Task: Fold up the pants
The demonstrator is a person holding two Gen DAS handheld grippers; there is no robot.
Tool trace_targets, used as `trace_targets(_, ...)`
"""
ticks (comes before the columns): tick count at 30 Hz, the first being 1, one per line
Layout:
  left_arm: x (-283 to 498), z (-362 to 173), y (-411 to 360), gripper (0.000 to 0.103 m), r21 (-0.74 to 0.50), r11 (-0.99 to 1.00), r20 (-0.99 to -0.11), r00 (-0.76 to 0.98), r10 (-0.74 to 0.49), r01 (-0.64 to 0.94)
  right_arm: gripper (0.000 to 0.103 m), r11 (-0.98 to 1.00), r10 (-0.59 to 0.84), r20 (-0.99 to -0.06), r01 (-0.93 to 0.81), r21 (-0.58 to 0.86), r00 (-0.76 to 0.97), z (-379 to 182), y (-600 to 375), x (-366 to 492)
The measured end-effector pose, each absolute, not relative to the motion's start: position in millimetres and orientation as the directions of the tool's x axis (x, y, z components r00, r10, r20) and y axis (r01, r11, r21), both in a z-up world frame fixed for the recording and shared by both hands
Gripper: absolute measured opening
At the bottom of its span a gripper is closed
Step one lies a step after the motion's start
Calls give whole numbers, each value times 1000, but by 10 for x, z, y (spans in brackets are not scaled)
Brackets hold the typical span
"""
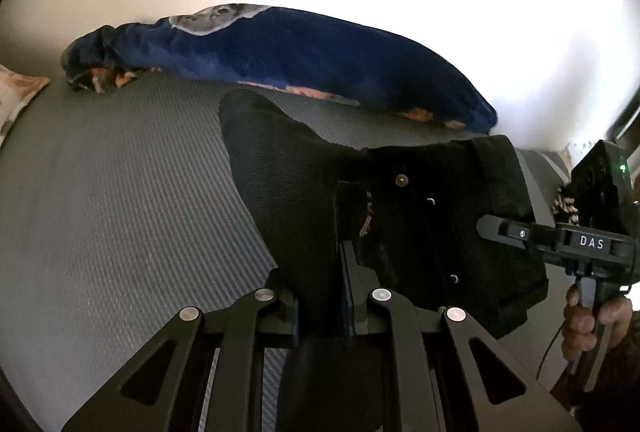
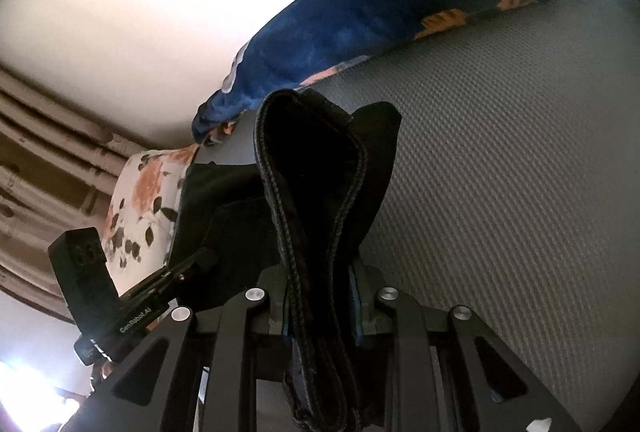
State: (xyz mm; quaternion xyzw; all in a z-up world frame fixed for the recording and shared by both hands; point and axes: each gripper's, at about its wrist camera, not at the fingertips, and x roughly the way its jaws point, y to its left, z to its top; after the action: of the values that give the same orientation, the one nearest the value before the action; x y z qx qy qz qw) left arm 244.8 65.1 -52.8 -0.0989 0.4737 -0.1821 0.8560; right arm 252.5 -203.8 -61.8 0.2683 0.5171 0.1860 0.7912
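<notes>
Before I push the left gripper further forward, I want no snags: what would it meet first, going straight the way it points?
Beyond the black pants clamped in the left gripper, probably the grey bed surface, then the blue pillow; depth is unclear.

Beneath me, a bed (image 1: 120,191) covered in a grey sheet with a fine woven rib. Along its far edge, against the pale wall, lies a dark blue blanket (image 1: 300,51) with orange patches, bunched into a long roll. At one end rests a white pillow (image 2: 144,199) printed with orange flowers and dark leaves
</notes>
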Motion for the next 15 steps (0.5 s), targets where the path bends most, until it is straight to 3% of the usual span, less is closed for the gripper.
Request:
trace_targets(11,3078,-755,715,16,-309,933,-784,506,-360,185,21,812,538,-734,-19,584,414,-780,-1969,3156)
trace_targets(15,3121,-1038,753,26,-271,949,-814,487,-316,163,25,871,441,-790,8,491,426,-978,-1986,3169)
